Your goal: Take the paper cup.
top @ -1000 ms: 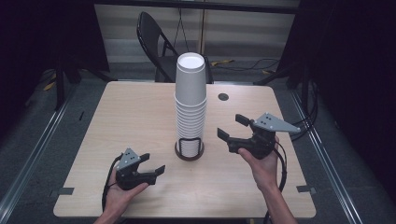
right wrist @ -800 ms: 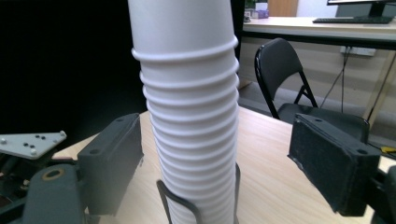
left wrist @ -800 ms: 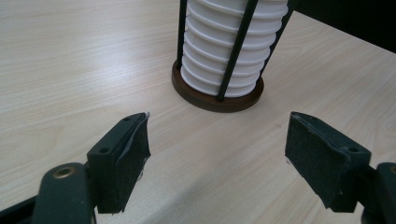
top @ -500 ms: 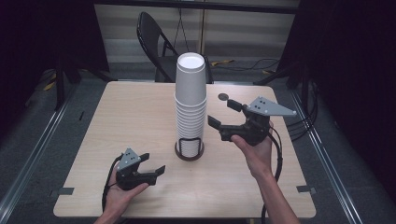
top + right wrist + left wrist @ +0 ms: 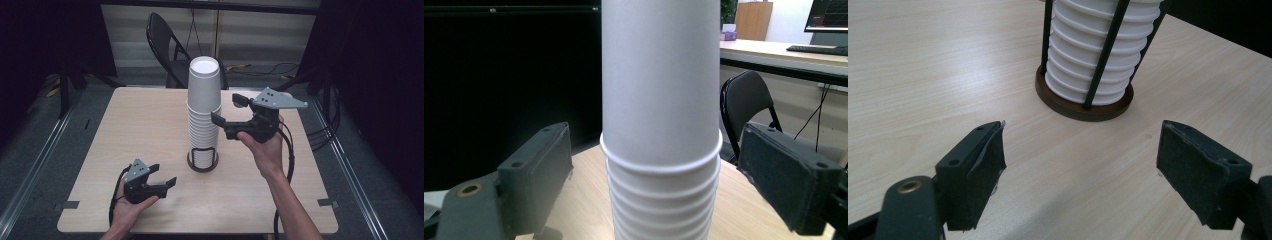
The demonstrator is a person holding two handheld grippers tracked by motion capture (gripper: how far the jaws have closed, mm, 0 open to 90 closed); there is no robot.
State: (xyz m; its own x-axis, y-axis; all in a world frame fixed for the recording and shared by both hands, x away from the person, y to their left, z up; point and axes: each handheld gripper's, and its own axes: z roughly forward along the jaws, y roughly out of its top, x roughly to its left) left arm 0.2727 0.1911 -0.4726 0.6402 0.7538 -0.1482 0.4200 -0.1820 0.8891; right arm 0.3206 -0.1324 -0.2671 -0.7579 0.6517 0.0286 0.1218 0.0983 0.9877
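Tall stack of white paper cups [image 5: 204, 107]: light, crushable; my right gripper [image 5: 227, 111], jaws open, flanks the top cup's wall; left gripper [image 5: 162, 176] open.

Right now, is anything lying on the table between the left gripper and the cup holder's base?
No. In the left gripper view, bare table runs from the open left gripper to the holder base.

I see a pale wood-grain tabletop [image 5: 125, 130] with rounded corners. Near its middle stands a round dark holder [image 5: 203, 162] with thin black uprights, carrying a tall stack of white paper cups [image 5: 204, 107]. The left hand-held gripper [image 5: 161, 176] rests low at the near edge.
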